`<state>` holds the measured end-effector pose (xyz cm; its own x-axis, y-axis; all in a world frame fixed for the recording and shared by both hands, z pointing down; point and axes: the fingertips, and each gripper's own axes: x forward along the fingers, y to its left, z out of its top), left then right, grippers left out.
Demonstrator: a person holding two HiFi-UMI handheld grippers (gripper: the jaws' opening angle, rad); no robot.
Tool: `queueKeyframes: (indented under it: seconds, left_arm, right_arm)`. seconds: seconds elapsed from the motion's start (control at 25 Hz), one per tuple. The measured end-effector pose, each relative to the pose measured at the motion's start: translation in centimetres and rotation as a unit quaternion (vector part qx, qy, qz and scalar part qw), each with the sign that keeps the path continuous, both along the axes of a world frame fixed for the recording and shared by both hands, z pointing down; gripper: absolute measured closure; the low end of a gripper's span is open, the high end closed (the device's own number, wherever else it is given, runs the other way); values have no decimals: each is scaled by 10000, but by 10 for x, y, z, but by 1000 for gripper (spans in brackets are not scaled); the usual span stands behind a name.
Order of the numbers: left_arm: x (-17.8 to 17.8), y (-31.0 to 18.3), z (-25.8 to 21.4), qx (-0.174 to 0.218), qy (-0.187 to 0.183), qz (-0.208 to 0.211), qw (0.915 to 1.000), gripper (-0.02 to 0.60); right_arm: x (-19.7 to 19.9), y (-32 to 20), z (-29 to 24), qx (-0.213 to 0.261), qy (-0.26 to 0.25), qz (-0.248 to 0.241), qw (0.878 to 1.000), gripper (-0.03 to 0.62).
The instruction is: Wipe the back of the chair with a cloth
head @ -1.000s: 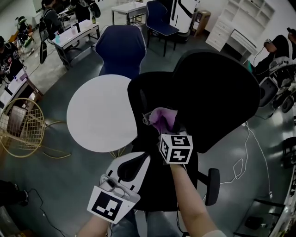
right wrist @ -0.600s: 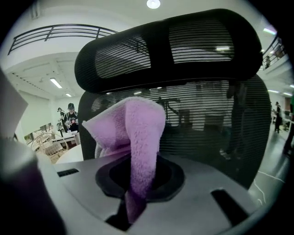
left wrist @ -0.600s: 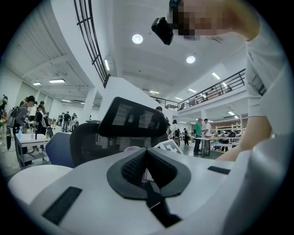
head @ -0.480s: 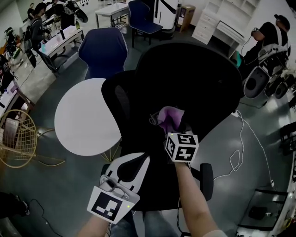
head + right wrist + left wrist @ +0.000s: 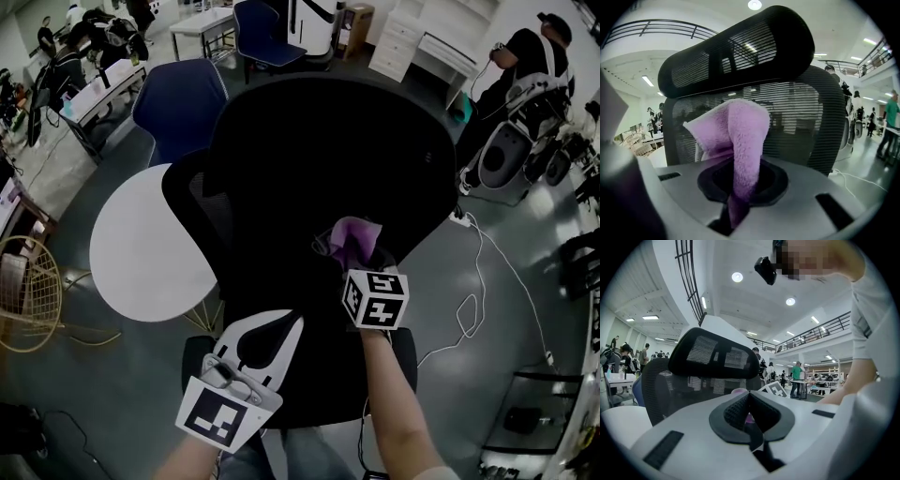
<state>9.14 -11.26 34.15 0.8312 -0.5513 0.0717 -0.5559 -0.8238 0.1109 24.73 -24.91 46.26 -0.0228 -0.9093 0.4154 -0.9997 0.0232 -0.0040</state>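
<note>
A black mesh office chair (image 5: 319,150) fills the middle of the head view, seen from behind and above. My right gripper (image 5: 362,262) is shut on a purple cloth (image 5: 351,240) that lies against the chair's back. In the right gripper view the cloth (image 5: 740,140) sticks up from the gripper (image 5: 740,180), just in front of the mesh back (image 5: 801,126) and below the headrest (image 5: 740,47). My left gripper (image 5: 279,321) hangs lower left, behind the chair, shut with nothing in it. In the left gripper view this gripper (image 5: 750,416) points at the headrest (image 5: 715,352).
A round white table (image 5: 141,248) stands left of the chair, a blue chair (image 5: 178,103) beyond it and a gold wire chair (image 5: 23,291) at the far left. A white cable (image 5: 469,309) lies on the floor at right. People, desks and shelving (image 5: 422,42) line the back.
The chair has grown larger and shifted left in the head view. My right gripper with the cloth sits a little further right and lower on the back. The left gripper has stayed put.
</note>
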Motion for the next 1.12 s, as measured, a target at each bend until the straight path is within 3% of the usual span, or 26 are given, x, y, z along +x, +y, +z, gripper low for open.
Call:
queueKeyframes:
  seconds: [0.6,1.12]
  left_arm:
    - [48,3,2,75,4,206,9998,571]
    - [22,-1,26,4,90,-271,9996,571]
  right_arm:
    - [95,30,0,-28,76,652,9978,545]
    - [88,37,30,92,259,375,9989,545]
